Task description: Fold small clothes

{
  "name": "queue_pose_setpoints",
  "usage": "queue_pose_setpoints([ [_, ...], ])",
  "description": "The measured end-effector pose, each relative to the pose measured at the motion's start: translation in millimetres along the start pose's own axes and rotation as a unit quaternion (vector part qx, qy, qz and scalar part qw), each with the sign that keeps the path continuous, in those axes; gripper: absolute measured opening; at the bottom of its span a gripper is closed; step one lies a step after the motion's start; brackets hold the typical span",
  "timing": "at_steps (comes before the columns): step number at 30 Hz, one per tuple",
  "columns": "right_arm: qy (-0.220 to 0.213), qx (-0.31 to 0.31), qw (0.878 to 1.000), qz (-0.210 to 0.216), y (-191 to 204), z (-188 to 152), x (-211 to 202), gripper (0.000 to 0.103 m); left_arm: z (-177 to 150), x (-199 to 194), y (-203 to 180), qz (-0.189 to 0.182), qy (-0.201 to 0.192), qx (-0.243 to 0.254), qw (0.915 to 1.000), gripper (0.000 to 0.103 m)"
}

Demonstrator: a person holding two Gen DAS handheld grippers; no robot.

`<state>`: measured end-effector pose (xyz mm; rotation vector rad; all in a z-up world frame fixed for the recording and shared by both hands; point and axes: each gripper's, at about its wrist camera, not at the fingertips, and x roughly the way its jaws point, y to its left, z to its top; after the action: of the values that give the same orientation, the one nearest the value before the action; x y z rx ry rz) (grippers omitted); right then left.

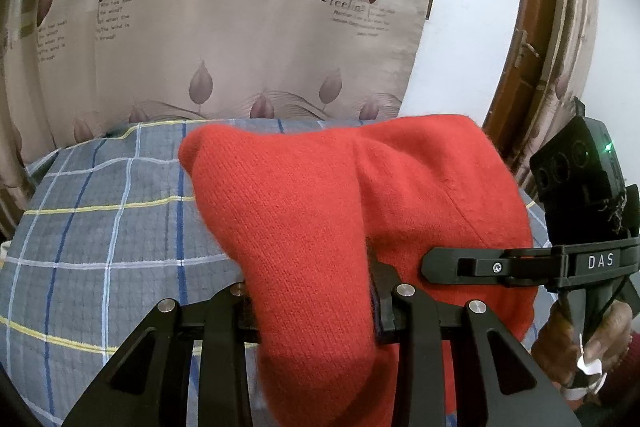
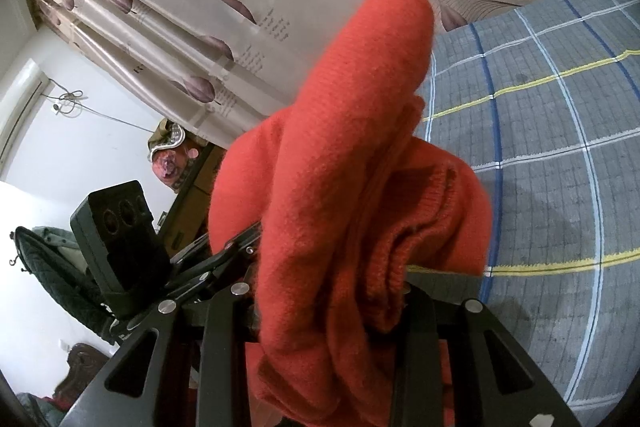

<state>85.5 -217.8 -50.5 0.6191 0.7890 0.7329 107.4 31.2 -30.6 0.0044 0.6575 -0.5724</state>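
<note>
A red knitted garment (image 1: 320, 227) hangs bunched between two hand-held grippers above a bed covered in a grey checked bedspread (image 1: 100, 227). In the left wrist view, the left gripper (image 1: 316, 307) has its jaws closed on a thick fold of the red knit, which fills the gap between them and spills down below the fingers, hiding the pads. Beyond the jaws the cloth rises in a rounded hump and spreads to the right, where the right gripper (image 1: 436, 265) reaches in sideways, its black finger lying against the wool. A hand (image 1: 588, 343) grasps that gripper's handle at the lower right edge.

In the right wrist view, the right gripper (image 2: 332, 299) is likewise clamped on the garment (image 2: 352, 167); several layers of ribbed knit are crammed between the jaws, and one long roll of fabric stands up ahead of them. To the left of the jaws, close by, sits the left gripper (image 2: 224, 259) with its boxy black camera housing, its fingers buried in the same red cloth. To the right of the jaws and beneath the garment lies the checked bedspread (image 2: 560, 167), crossed by blue, white and yellow lines.

Beyond both sets of jaws hangs a shiny beige curtain (image 1: 240, 27) printed with leaves and lettering. A brown wooden door frame (image 1: 520, 47) stands beyond the jaws to the right in the left wrist view.
</note>
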Motion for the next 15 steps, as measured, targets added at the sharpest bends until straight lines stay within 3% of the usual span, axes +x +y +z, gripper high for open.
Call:
queue_pose_setpoints([
  [15,0.007,0.008,1.0,-0.01,-8.9,11.7,14.1,0.03,4.5,25.0,8.7,0.011,0.017,0.0,0.9998,0.035],
])
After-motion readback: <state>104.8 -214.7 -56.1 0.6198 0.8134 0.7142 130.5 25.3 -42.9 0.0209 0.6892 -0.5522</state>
